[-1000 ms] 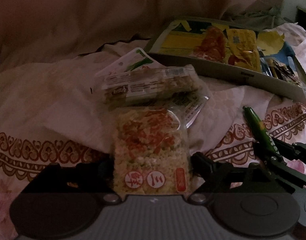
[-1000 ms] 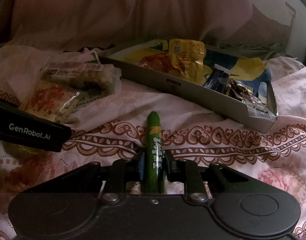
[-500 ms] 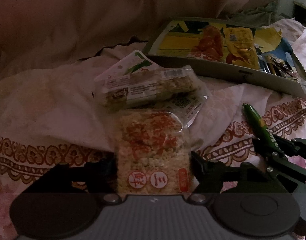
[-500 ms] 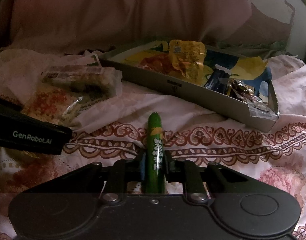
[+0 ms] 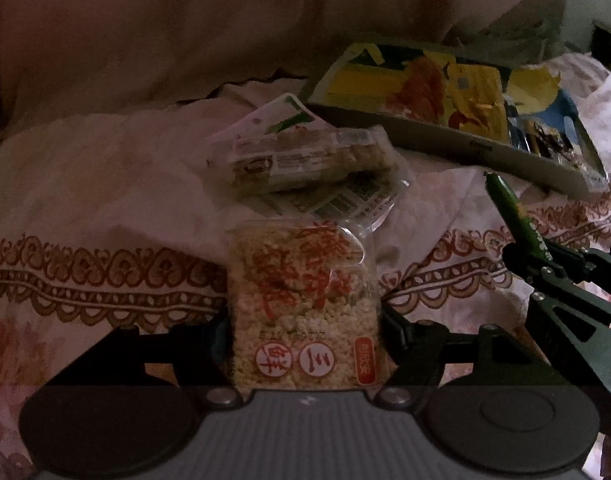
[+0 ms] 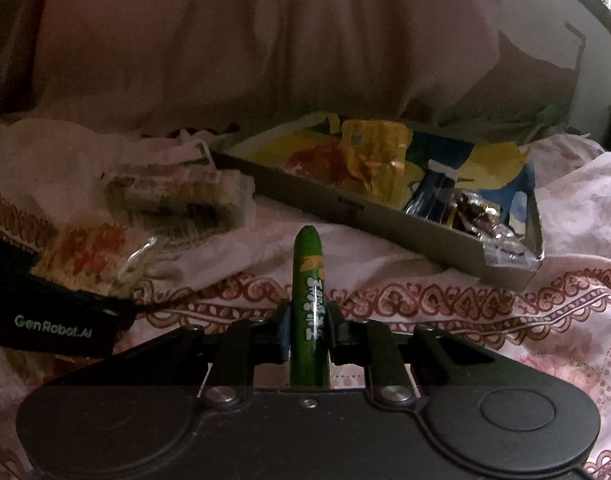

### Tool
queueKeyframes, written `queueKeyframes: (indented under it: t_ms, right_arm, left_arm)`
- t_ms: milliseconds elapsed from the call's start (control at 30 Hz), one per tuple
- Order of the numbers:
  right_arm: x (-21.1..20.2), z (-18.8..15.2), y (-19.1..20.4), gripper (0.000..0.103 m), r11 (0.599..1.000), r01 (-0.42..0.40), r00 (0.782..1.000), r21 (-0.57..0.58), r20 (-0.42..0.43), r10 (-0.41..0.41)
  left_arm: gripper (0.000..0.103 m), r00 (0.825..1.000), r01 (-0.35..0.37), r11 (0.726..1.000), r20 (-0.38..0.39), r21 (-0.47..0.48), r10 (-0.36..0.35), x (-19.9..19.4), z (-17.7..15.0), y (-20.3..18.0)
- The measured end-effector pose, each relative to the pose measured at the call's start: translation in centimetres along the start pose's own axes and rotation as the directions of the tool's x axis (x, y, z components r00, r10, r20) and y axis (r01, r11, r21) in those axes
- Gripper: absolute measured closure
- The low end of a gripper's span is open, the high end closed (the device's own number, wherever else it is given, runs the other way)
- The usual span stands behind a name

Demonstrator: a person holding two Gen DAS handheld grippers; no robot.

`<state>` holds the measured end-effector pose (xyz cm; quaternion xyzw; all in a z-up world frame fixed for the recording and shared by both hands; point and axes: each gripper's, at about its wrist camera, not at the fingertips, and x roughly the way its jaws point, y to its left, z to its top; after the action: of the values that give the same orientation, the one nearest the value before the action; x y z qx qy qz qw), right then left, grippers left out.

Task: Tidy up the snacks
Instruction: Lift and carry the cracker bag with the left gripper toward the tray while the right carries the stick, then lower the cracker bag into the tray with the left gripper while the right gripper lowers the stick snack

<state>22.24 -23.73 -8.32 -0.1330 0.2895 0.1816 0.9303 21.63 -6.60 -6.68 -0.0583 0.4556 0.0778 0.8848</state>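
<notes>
Pink floral bedsheet (image 6: 445, 312) under both tools: my left gripper (image 5: 305, 336) clamps the clear square puffed-rice packet (image 5: 305, 304), my right gripper (image 6: 307, 330) pinches the slim green snack stick (image 6: 309, 304), both presumably bound for the grey cardboard tray (image 6: 405, 232) ahead

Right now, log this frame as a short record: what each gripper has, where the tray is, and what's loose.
left gripper: jaws shut on rice-cake packet
right gripper: jaws shut on green stick snack
tray: on bedspread, already holds snacks
loose: wrapped bar lying on bedspread beyond the packet
</notes>
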Motion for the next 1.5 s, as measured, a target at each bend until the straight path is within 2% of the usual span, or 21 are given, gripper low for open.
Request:
queueKeyframes:
  t_ms: [367, 833, 1167, 1500]
  right_arm:
    - [-1.9, 1.5, -0.7, 0.084, 1.0, 0.018, 0.997, 0.02, 0.078, -0.02]
    - [-3.3, 3.9, -4.4, 0.084, 0.989, 0.079, 0.976, 0.128, 0.191, -0.103]
    - [-2.1, 5.3, -8.7, 0.084, 0.964, 0.131, 0.95, 0.232, 0.248, -0.188]
    - [1.4, 5.5, -11.7, 0.084, 0.948, 0.147, 0.92, 0.283, 0.313, -0.236]
  left_arm:
    - [0.028, 0.997, 0.027, 1.0, 0.079, -0.009, -0.026, -2.7, 0.9, -0.6]
    - [0.028, 0.974, 0.039, 0.998, 0.222, 0.052, -0.05, -4.6, 5.9, -3.9]
    - [0.028, 0.963, 0.042, 0.995, 0.261, 0.088, -0.064, -2.5, 9.6, -7.0]
    - [0.028, 0.949, 0.047, 0.989, 0.302, 0.137, -0.087, 0.7, 13.6, -10.7]
